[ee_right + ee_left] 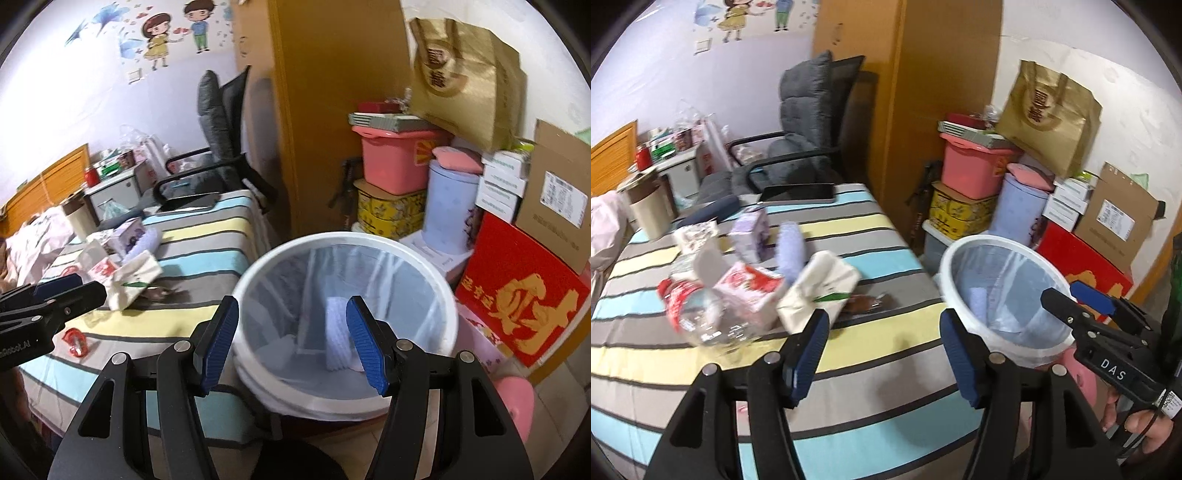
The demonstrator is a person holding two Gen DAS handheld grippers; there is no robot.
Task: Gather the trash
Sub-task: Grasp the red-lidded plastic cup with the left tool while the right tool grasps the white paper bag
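Trash lies on the striped bed (879, 236): a crushed clear plastic bottle (701, 314) with a red label, a red-and-white carton (750, 288), a cream tissue pack (820, 291), a purple box (750, 232), a lilac fuzzy piece (792, 251) and a brown wrapper (864, 304). My left gripper (882, 339) is open and empty, just in front of the tissue pack. A white trash bin (439, 291) with a clear liner stands beside the bed; a white crumpled piece (338, 332) lies inside it. My right gripper (293, 339) is open and empty, above the bin's near rim.
A grey office chair (801, 122) and a tablet (798, 192) are at the bed's far end. Stacked boxes, a pink tub (971, 166), a lilac bin (1019, 206) and a red box (517, 291) crowd the wall behind the trash bin. A small red item (75, 341) lies on the bed.
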